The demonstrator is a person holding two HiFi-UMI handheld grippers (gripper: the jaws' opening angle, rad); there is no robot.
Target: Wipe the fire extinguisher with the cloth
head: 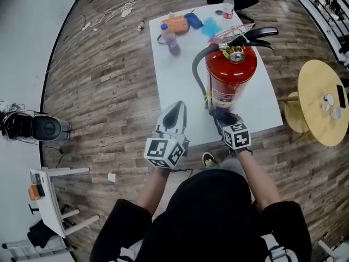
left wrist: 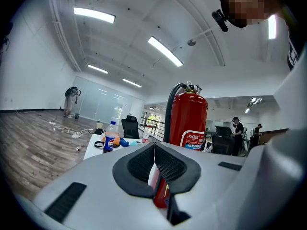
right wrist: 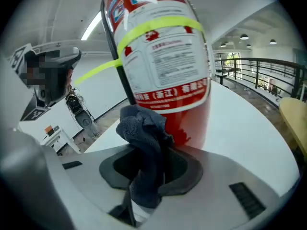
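Observation:
A red fire extinguisher [head: 232, 75] with a black hose and handle stands upright near the front of the white table [head: 262, 111]. My right gripper [head: 222, 119] is shut on a dark grey-blue cloth [right wrist: 144, 143], and the bunched cloth lies against the low part of the extinguisher [right wrist: 165, 66], just under its white label. My left gripper [head: 173, 116] is to the left of the extinguisher near the table's front edge. It is shut and holds nothing. In the left gripper view the extinguisher [left wrist: 188, 119] rises just beyond the closed left gripper [left wrist: 154, 153].
At the table's far end lie a plastic bottle [head: 170, 40], an orange object [head: 175, 23], a blue cloth [head: 210, 26] and a red-capped bottle [head: 228, 5]. A round wooden side table [head: 322, 100] stands to the right. A white rack [head: 52, 201] is on the floor at the left.

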